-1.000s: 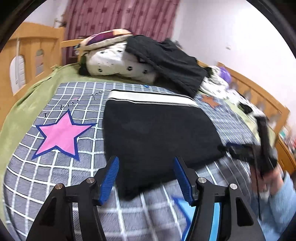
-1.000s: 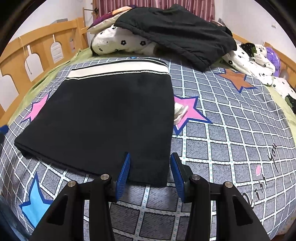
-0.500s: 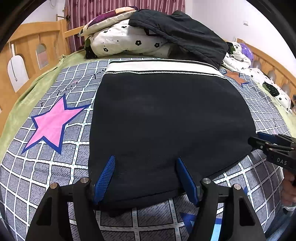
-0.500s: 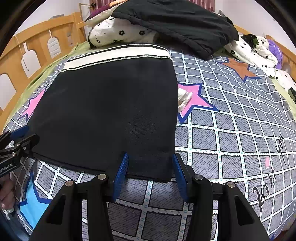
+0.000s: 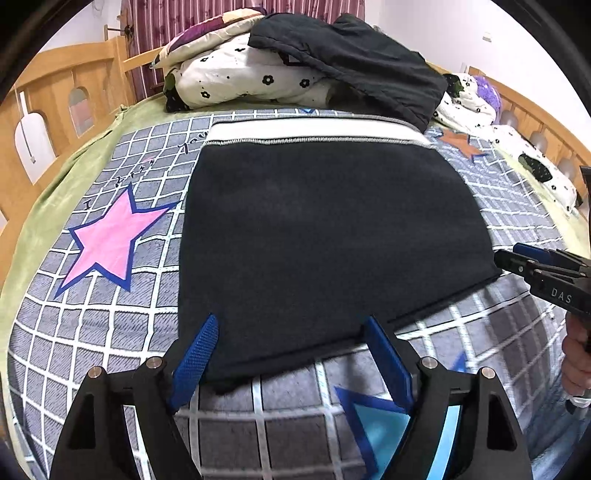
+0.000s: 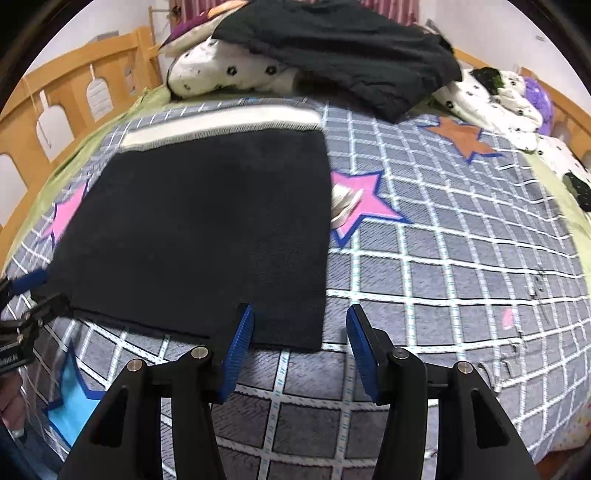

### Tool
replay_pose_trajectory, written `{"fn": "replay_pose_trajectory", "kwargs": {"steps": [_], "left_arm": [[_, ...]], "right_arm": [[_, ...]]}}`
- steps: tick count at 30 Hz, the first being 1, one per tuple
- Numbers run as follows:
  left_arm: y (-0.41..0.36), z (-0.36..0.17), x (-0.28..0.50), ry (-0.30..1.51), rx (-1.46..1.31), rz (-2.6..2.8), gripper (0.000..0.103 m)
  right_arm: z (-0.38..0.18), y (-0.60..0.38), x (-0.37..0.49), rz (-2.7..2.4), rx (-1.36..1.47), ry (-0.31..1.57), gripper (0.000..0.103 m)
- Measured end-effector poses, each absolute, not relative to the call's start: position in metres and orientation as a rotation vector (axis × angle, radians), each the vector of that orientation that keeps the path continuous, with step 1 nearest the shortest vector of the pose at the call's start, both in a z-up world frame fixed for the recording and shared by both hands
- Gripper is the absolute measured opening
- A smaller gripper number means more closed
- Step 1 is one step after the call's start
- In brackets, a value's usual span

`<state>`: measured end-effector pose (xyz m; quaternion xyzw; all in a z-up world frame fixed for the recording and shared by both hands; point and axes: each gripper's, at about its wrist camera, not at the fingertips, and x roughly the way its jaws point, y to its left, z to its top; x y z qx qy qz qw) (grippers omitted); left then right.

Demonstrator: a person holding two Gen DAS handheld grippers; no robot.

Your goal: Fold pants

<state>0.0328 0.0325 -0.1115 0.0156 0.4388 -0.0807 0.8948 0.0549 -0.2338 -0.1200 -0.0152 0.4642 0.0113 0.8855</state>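
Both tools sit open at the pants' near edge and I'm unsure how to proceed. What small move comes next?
Probably close both: the left tool and right tool each straddle a near corner of the black pants, open, gripping nothing.

A bedroom in a home: a wooden bed frame (image 5: 48, 122) with arched cut-outs in its side rail rises to the left of the jaws, and a second wooden rail (image 5: 535, 122) runs along the far right. Beneath and ahead of the jaws lies a grey checked bedspread (image 6: 461, 266) printed with pink, orange and blue stars, over a green sheet (image 5: 44, 206). Straight ahead, at the head of the bed, folded quilts with a black flower print (image 5: 240, 81) are stacked under dark clothing (image 5: 354, 59). Behind them hang dark red curtains (image 5: 207, 18) against white walls (image 5: 461, 33).
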Motion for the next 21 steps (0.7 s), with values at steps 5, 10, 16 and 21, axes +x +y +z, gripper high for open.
{"fn": "replay_pose_trajectory", "kwargs": {"steps": [5, 10, 16, 21], "left_arm": [[0.037, -0.076, 0.016, 0.855, -0.003, -0.148, 0.080], [0.039, -0.042, -0.001, 0.787, -0.004, -0.076, 0.080], [0.035, -0.015, -0.025, 0.731, 0.039, -0.026, 0.085], [0.033, -0.016, -0.049, 0.725, 0.023, 0.000, 0.087]], "right_arm": [[-0.089, -0.241, 0.035, 0.016, 0.003, 0.907, 0.065], [-0.059, -0.251, 0.017, 0.015, 0.052, 0.871, 0.078], [-0.033, -0.255, -0.010, -0.006, 0.025, 0.832, 0.088], [-0.019, -0.252, -0.039, 0.016, 0.005, 0.764, 0.102]]}}
